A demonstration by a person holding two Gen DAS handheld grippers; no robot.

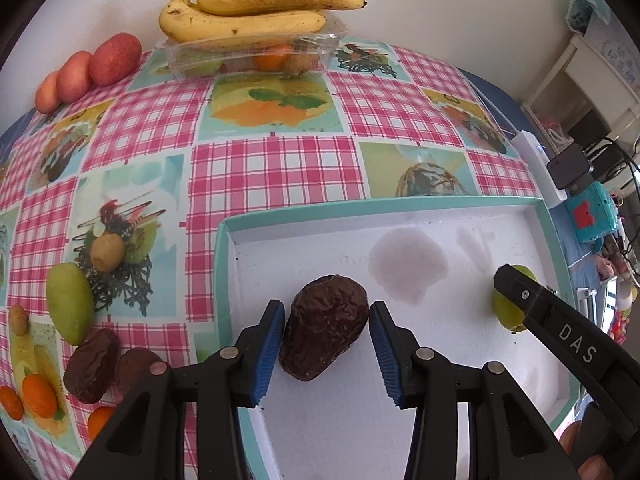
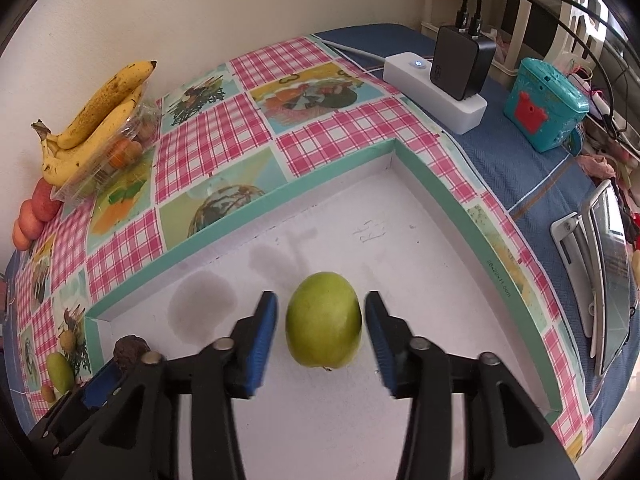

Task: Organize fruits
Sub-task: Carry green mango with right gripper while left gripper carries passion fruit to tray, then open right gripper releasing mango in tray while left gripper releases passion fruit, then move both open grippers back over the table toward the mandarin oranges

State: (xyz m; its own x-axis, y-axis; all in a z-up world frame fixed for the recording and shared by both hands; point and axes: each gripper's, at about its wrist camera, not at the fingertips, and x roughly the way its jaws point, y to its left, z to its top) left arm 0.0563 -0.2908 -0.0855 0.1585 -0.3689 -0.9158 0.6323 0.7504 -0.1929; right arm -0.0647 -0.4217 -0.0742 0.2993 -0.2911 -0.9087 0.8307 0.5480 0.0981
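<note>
A white tray with a teal rim (image 1: 219, 264) (image 2: 440, 196) lies on the checked tablecloth. On its floor rests a dark wrinkled avocado (image 1: 324, 326) (image 2: 127, 350). My left gripper (image 1: 327, 314) is open, its blue pads close on either side of the avocado. A green mango-like fruit (image 2: 323, 320) (image 1: 505, 312) also lies in the tray. My right gripper (image 2: 321, 312) is open around it, with thin gaps at both pads. In the left wrist view a right finger (image 1: 520, 290) partly hides this fruit.
Bananas (image 1: 248, 16) lie on a clear plastic box (image 1: 256, 54) of fruit by the wall, with red fruits (image 1: 92, 68) to their left. A green fruit (image 1: 69, 308), two dark avocados (image 1: 92, 366) and oranges (image 1: 38, 396) lie left of the tray. A power strip (image 2: 434, 92), teal box (image 2: 546, 104) and tablet (image 2: 608, 272) stand to the right.
</note>
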